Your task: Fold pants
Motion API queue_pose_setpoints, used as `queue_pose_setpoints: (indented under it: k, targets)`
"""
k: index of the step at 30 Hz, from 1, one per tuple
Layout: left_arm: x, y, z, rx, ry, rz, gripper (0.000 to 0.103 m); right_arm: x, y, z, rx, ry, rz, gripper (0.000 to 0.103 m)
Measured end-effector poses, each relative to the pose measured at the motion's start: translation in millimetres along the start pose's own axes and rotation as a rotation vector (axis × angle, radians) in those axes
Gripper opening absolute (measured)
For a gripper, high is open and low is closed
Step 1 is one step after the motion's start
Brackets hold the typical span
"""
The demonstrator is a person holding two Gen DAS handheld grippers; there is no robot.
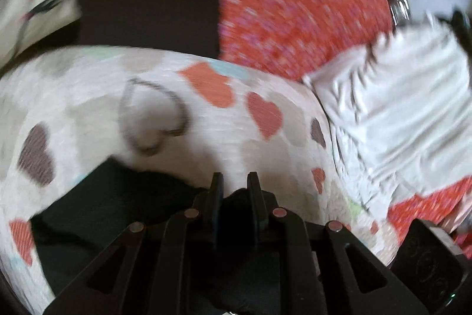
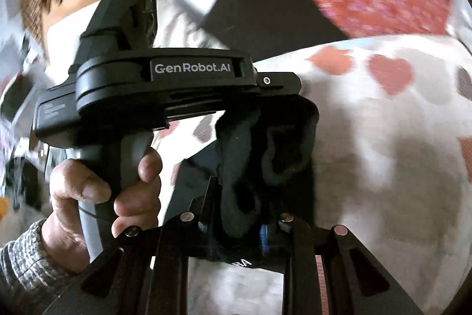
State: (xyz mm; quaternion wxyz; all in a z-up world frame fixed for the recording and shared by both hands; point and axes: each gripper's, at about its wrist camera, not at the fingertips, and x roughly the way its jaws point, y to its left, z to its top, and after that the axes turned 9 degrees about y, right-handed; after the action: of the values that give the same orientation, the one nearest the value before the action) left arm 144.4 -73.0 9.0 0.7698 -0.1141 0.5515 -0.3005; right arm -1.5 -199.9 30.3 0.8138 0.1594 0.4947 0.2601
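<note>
Only right view shows hand (image 2: 97, 197), both grippers (image 1: 234, 182) (image 2: 247, 214) pinching black pants (image 2: 265, 155), white garment (image 1: 398, 108) left view.

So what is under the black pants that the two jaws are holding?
Under the black pants lies a white blanket with hearts. Where the cloth drapes, the blanket is covered, and what lies beneath the blanket cannot be seen.

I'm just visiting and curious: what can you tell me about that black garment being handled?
The black pants look like soft, thick knit fabric, bunched into folds. The right tool and the left tool are each shut on a gathered part of them. The rest drapes onto the heart-print blanket. Motion blur hides any finer detail.
</note>
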Motion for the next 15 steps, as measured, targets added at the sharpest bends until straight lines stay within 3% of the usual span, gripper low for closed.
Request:
queue_pose_setpoints:
  k: [7,15]
  targets:
    - [-37,104,-36,-0.24,-0.086,-0.112,0.013,77,64,-2,-0.139,0.151,-0.049,0.024]
    - [-43,166,-61,-0.381,-0.129,-0.146,0.012,141,91,0,-0.187,0.233,-0.117,0.024]
